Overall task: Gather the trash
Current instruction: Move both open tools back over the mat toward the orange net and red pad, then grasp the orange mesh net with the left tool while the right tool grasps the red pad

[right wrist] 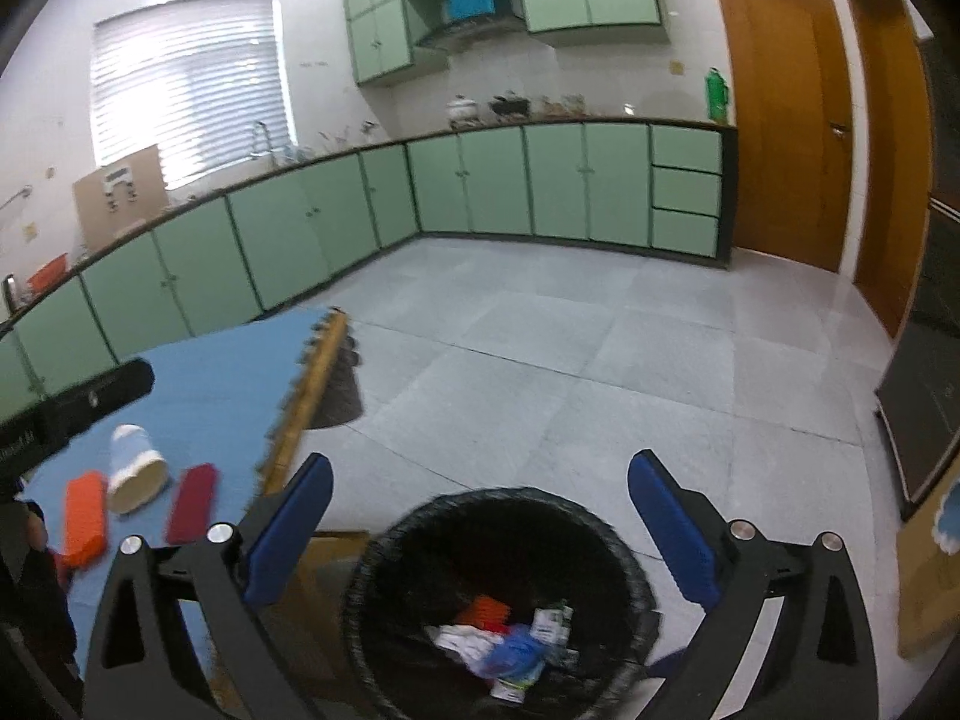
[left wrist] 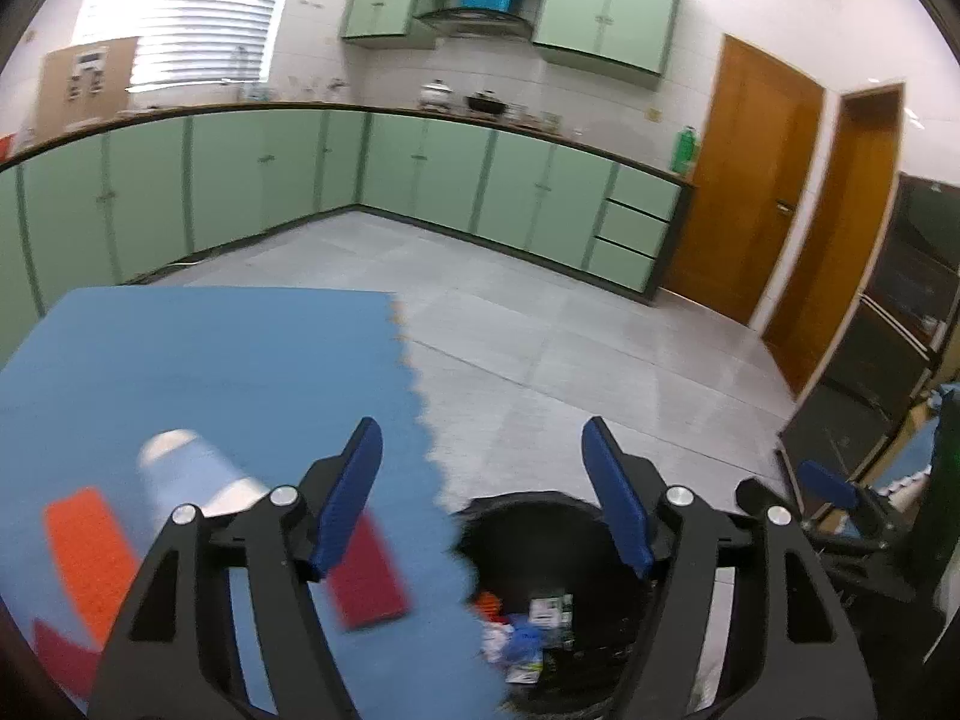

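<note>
A black trash bin (right wrist: 510,516) stands on the floor by the table and holds several scraps, among them white, blue and orange ones (right wrist: 510,642); it also shows in the left wrist view (left wrist: 528,516). My right gripper (right wrist: 480,474) is open and empty above the bin. My left gripper (left wrist: 483,438) is open and empty over the table's right edge. On the blue mat (left wrist: 210,360) lie a tipped paper cup (left wrist: 192,474), an orange piece (left wrist: 90,546) and a dark red piece (left wrist: 366,576). The right wrist view shows the cup (right wrist: 135,474), orange piece (right wrist: 84,519) and red piece (right wrist: 192,501).
Green cabinets (right wrist: 480,180) line the far walls of the kitchen. Wooden doors (right wrist: 780,114) are at the right. Grey tile floor (right wrist: 600,360) lies beyond the bin. A dark cabinet (left wrist: 888,348) stands at the right. The left gripper's handle (right wrist: 72,402) crosses the left side.
</note>
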The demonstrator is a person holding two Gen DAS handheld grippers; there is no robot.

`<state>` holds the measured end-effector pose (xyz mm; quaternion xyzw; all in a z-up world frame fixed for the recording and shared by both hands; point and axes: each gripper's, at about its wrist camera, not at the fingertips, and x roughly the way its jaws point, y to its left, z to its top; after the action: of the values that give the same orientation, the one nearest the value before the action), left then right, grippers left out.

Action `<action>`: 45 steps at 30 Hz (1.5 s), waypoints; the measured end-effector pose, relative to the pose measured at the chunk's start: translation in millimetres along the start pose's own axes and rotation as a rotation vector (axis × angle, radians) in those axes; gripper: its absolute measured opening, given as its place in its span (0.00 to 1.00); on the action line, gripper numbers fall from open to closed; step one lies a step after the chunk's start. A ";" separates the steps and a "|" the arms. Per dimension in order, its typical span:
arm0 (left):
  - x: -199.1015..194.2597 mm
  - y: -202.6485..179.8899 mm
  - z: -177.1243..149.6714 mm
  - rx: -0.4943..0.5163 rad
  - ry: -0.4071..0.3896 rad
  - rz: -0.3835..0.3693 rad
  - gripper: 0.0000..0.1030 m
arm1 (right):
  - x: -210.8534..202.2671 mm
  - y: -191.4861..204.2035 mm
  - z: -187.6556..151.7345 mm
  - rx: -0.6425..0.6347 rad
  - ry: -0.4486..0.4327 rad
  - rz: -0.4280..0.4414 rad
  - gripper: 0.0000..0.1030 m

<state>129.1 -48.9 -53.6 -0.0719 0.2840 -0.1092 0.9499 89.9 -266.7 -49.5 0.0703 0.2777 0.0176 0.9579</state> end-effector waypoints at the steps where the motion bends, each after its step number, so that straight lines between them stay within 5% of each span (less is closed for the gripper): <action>1: -7.7 9.0 -2.0 -0.006 -0.003 0.025 0.68 | 0.0 7.9 0.0 -0.010 -0.002 0.009 0.94; 17: -59.4 121.0 -27.9 -0.107 0.034 0.300 0.70 | 33.8 130.4 -21.2 -0.148 0.064 0.177 0.94; 32: -68.0 163.8 -49.0 -0.148 0.064 0.338 0.70 | 73.5 174.1 -37.5 -0.215 0.180 0.204 0.86; 45: -55.4 171.7 -51.1 -0.158 0.090 0.339 0.70 | 99.6 181.1 -47.1 -0.233 0.283 0.193 0.64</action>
<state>84.2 126.9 -101.0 -0.0926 0.3418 0.0721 0.9324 149.8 -74.4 -115.5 -0.0178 0.3975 0.1511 0.9049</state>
